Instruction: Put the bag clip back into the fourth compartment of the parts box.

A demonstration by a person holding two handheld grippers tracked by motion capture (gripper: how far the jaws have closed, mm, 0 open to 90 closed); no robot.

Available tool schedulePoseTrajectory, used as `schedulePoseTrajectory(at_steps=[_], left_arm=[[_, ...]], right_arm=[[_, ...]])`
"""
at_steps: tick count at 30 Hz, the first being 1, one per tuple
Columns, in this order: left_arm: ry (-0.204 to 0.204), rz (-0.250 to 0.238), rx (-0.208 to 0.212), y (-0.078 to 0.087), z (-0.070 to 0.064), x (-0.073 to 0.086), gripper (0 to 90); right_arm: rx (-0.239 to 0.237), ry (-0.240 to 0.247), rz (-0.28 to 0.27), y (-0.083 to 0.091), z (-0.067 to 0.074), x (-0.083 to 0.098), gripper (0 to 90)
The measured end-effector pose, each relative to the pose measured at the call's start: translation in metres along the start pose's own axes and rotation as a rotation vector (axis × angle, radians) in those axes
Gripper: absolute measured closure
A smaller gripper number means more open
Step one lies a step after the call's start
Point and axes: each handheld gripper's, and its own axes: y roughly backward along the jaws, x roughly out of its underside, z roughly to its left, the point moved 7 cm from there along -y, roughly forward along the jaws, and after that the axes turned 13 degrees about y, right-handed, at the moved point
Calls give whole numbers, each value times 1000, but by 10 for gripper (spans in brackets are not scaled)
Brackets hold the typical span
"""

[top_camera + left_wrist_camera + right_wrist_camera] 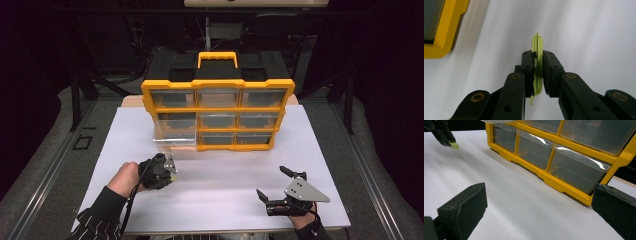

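White tabletop (225,200) lies under the left hand-held gripper (537,72), clamped on a thin yellow-green clip (537,45) protruding past its pads.

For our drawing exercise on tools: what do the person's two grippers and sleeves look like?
Both grippers are black, each with two jointed jaws ending in blocky dark pads. The left gripper trails a black cable along the wrist. The right gripper carries a grey three-cornered plate with small holes. The left sleeve is black with thin white lines.
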Motion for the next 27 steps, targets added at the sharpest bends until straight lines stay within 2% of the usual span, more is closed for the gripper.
schedulePoseTrajectory(at_steps=[5,7,9,14,20,24,25,27], left_arm=[[4,4,5,3,3,6,802],[18,10,19,5,4,11,802],[16,25,26,6,6,15,802],[17,39,28,9,9,22,801],[37,37,25,16,17,30,801],[39,46,45,20,20,38,800],[37,52,62,20,21,42,800],[44,55,64,20,23,45,800]], right_arm=[[0,-1,0,0,0,0,0],[-1,-2,0,0,0,0,0],[-1,1,1,-1,0,1,0],[-2,-1,1,-1,0,1,0],[-2,2,3,-1,0,1,0],[-2,-1,3,-1,0,1,0],[-4,-5,6,-1,0,2,0],[-4,-1,8,-2,0,2,0]])
